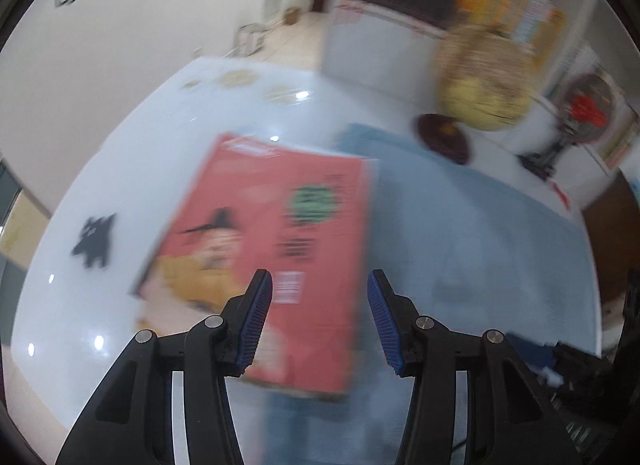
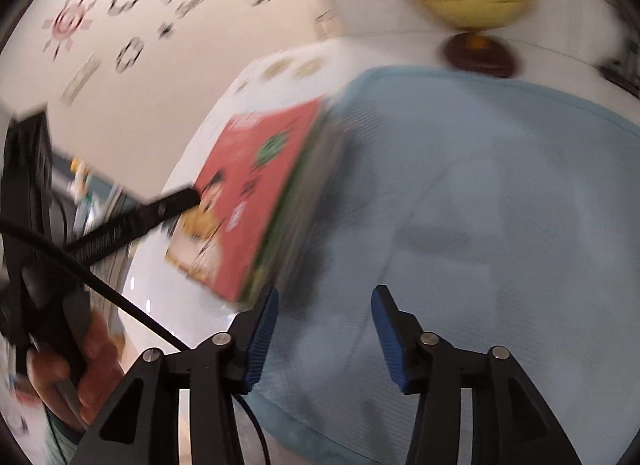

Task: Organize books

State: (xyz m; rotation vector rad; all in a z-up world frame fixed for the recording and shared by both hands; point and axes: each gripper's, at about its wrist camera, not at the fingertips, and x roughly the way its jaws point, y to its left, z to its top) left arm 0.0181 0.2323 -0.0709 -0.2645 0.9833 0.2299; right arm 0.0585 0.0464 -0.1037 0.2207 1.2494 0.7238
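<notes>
— What are your grippers doing?

— My left gripper (image 1: pixel 320 285) hangs with its jaws apart over the red book (image 1: pixel 272 249), grasping nothing; its blue pads (image 1: pixel 256 317) are clear of the cover. My right gripper (image 2: pixel 324 301) is released too, jaws spread above the light blue cloth (image 2: pixel 460 205), with nothing between them.

— Where is the book?

— The red book tops a small stack that lies flat at the left edge of the cloth, partly on the white counter (image 1: pixel 100 305). From the right wrist view I see the stack's side (image 2: pixel 304 201) just beyond my left pad, and my left gripper's finger (image 2: pixel 136 217) reaching over the cover, with my hand (image 2: pixel 80 365) on its handle.

— Anything beyond it?

— A yellowish globe (image 1: pixel 480 81) on a dark round base (image 1: pixel 440 137) stands at the far edge of the cloth. Everything is blurred.
</notes>
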